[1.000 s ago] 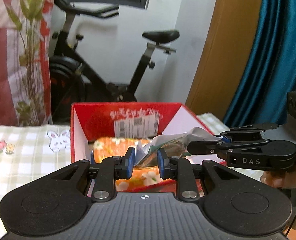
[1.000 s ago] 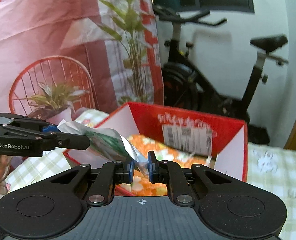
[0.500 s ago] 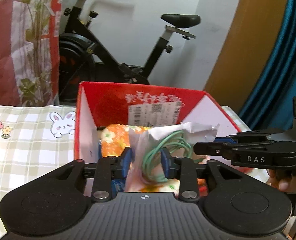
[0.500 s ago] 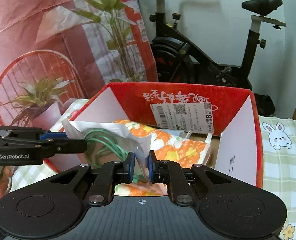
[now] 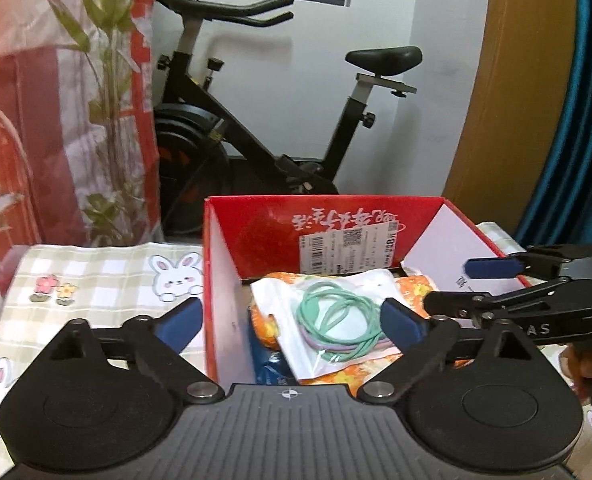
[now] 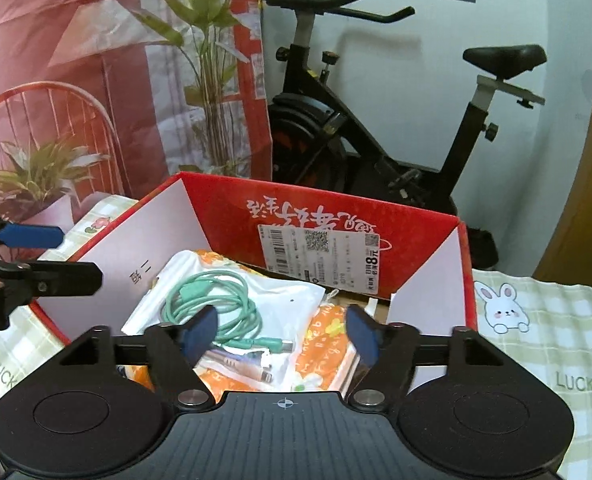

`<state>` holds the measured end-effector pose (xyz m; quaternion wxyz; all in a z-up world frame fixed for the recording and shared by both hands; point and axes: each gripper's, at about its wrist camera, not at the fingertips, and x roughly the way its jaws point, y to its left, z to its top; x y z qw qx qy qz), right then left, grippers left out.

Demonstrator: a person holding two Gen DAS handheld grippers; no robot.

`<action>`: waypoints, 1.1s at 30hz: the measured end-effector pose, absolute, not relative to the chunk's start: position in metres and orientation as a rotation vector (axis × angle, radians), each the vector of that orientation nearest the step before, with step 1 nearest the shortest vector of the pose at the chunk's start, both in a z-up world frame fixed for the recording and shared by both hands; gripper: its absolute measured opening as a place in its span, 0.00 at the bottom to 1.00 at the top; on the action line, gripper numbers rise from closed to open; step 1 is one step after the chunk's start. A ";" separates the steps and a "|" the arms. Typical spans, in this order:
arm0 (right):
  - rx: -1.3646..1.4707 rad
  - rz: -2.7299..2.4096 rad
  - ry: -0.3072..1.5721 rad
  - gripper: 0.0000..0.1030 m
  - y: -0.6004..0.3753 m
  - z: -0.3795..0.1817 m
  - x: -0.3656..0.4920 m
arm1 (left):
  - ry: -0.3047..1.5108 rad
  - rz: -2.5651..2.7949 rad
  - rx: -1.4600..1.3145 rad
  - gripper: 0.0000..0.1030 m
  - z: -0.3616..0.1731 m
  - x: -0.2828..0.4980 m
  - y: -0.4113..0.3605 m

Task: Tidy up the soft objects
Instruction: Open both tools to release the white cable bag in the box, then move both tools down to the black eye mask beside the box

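A clear plastic bag with coiled green and lilac cables [image 5: 336, 320] [image 6: 223, 312] lies inside the red cardboard box [image 5: 255, 236] [image 6: 223, 200], on top of orange flowered packets [image 6: 324, 344]. My left gripper [image 5: 291, 320] hangs over the box's near edge; its jaws are opening wide and touch nothing, the bag lying free below them. My right gripper [image 6: 281, 334] is also opening above the box, with no pad on the bag. Each gripper shows at the edge of the other's view: the right one [image 5: 492, 284], the left one [image 6: 39, 256].
The box stands on a green checked cloth with rabbits [image 5: 95, 280] [image 6: 536, 320]. Behind it are a black exercise bike [image 5: 255, 132] [image 6: 376, 140], a red plant-print hanging [image 5: 55, 100], a wooden door frame and a teal curtain [image 5: 576, 120]. A hand [image 5: 584, 364] holds the right gripper.
Both grippers held the cable bag above the box, lowered it in, then let go. Their jaws have spread apart and the bag now lies in the box.
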<state>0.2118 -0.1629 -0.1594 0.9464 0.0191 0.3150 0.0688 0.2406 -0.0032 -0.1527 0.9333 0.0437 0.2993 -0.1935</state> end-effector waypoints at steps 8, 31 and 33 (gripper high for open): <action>0.022 0.105 0.518 1.00 -0.156 -0.148 0.159 | 0.552 -0.287 0.145 1.00 -0.153 0.180 0.015; 0.044 0.091 0.444 1.00 -0.142 -0.169 0.034 | 0.557 -0.233 0.104 1.00 -0.169 0.083 0.024; 0.048 0.087 0.448 1.00 -0.141 -0.172 0.031 | 0.566 -0.244 0.101 1.00 -0.174 0.080 0.022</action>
